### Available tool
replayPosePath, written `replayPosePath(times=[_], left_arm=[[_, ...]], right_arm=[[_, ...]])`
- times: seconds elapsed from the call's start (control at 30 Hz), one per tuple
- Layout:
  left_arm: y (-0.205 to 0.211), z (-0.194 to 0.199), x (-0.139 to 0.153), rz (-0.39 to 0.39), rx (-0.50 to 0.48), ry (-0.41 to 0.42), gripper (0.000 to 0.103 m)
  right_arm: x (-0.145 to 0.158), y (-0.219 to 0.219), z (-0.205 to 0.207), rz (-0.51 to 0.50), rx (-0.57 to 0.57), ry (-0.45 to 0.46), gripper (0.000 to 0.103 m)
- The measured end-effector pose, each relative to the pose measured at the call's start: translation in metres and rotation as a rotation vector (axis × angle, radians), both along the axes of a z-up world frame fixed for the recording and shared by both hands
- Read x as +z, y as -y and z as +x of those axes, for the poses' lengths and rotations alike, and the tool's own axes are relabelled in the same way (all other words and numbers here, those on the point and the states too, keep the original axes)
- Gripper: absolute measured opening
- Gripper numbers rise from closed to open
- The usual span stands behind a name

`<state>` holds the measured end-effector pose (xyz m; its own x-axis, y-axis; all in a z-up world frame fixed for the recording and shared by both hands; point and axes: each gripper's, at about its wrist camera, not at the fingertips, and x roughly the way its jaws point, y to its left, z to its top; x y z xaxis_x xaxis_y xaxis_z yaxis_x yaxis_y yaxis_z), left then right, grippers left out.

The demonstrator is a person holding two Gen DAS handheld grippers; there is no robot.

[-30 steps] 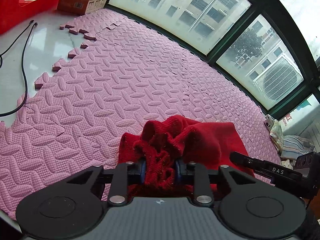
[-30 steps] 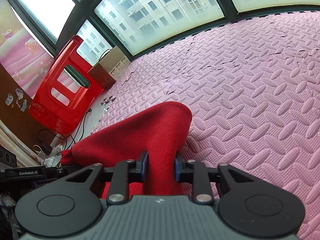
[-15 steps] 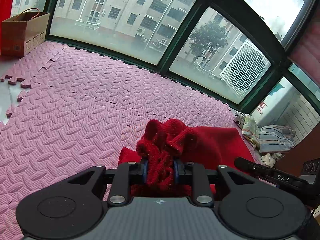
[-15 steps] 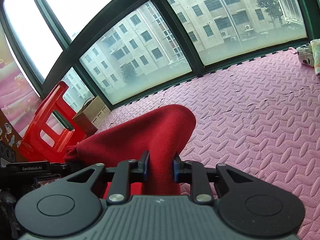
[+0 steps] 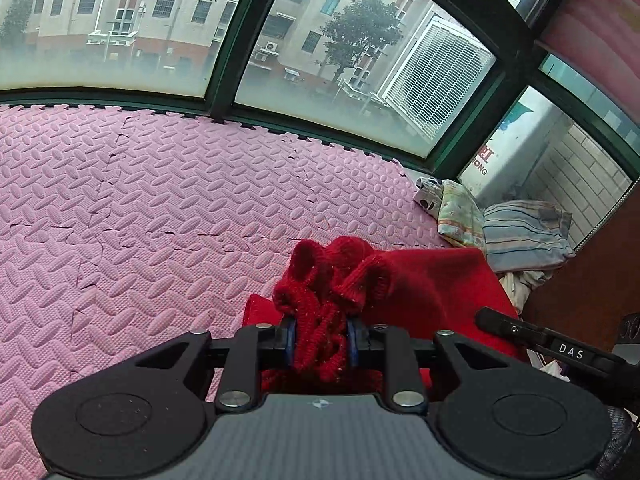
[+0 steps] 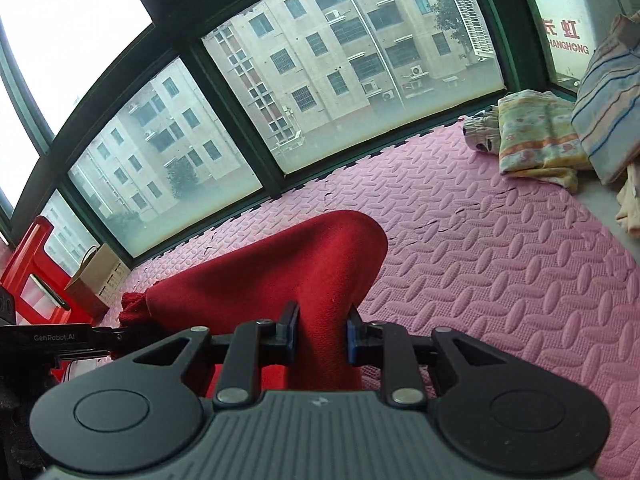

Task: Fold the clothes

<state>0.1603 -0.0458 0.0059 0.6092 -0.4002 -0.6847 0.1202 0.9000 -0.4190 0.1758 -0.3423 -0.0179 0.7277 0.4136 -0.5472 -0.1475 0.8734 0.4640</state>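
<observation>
1. The left gripper [image 5: 320,340] clamps a bunched ribbed edge of the red knitted garment [image 5: 432,280].
2. The right gripper [image 6: 320,336] pinches its smooth fold [image 6: 320,264].
3. The garment hangs stretched between them above the pink foam floor mat [image 5: 140,220].

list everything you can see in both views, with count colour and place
sweater: one, red, held up over the mat by both grippers
mat: one, pink foam tiles, covering the floor up to the windows
folded cloths: a pile, striped and patterned, at the mat's far right corner
paper bag: one, brown, by the window at far left
red frame: one, red plastic, beside the bag
windows: several panes, dark green frames, along the far side
left gripper: one, black, shut on the sweater's ribbed edge
right gripper: one, black, shut on a smooth fold of the sweater
</observation>
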Motion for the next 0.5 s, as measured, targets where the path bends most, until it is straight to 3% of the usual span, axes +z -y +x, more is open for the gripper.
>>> replayPosePath(times=[0.13,0.23,0.3,0.4,0.5], left_arm=[[0.028,0.023,-0.012,0.009,-0.043,-0.032,0.026],[0.038,0.031,-0.025,0.031,-0.056,-0.059,0.031],[0.038,0.031,-0.029,0.041,-0.055,-0.063,0.04],[0.033,0.031,-0.023,0.044,-0.047,-0.058,0.048],[0.029,0.029,-0.009,0.067,-0.023,-0.01,0.051]], right_arm=[[-0.021,0.017,0.008,-0.016,-0.027,-0.053,0.022],[-0.035,0.02,0.011,-0.043,-0.038,-0.086,0.031],[-0.032,0.021,0.005,-0.079,-0.039,-0.064,0.038],[-0.028,0.022,-0.005,-0.134,-0.04,-0.032,0.039],[-0.017,0.021,-0.016,-0.177,-0.026,0.015,0.042]])
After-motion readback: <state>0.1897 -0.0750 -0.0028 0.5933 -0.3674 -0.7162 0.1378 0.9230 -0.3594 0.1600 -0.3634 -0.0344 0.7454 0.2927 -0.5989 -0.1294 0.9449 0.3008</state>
